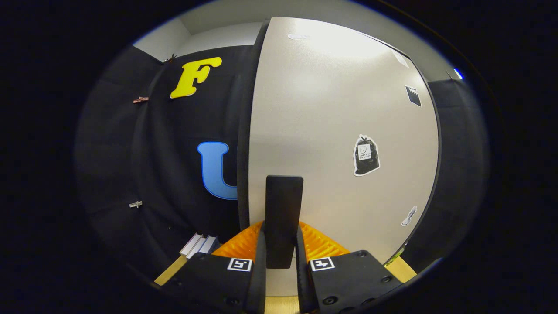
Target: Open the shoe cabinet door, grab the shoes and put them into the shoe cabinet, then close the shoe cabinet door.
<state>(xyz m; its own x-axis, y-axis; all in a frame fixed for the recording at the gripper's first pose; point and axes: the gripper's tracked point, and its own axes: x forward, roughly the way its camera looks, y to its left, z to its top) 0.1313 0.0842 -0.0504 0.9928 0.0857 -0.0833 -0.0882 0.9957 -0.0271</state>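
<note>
Right ahead of the fingers: I see the shoe cabinet door [340, 131], a pale flat panel with a dark edge along its left side, standing upright.
Handle: a black upright handle [284, 220] on the door sits between my two fingers, rising above their tips.
Gripper [281, 257]: I have the fingers nearly closed, both black pads pressed against the sides of the handle, one on each side.
Finger detail: the orange ribbed parts of the fingers [320, 244] flank the handle at its lower half; each finger block carries a small black-and-white marker.
Door face: a sticker of a black bag [365, 155] sits to the right of the handle, a smaller pale sticker [409, 216] lower near the door's right edge, and a dark square sticker [413, 95] higher up.
Left of the door: the black cloth wall of the booth, with a few small clips on it.
Below left: a pale wooden surface [168, 274] with a small stack of white and grey flat items [200, 245] just beyond my left finger; I cannot tell what they are.
</note>
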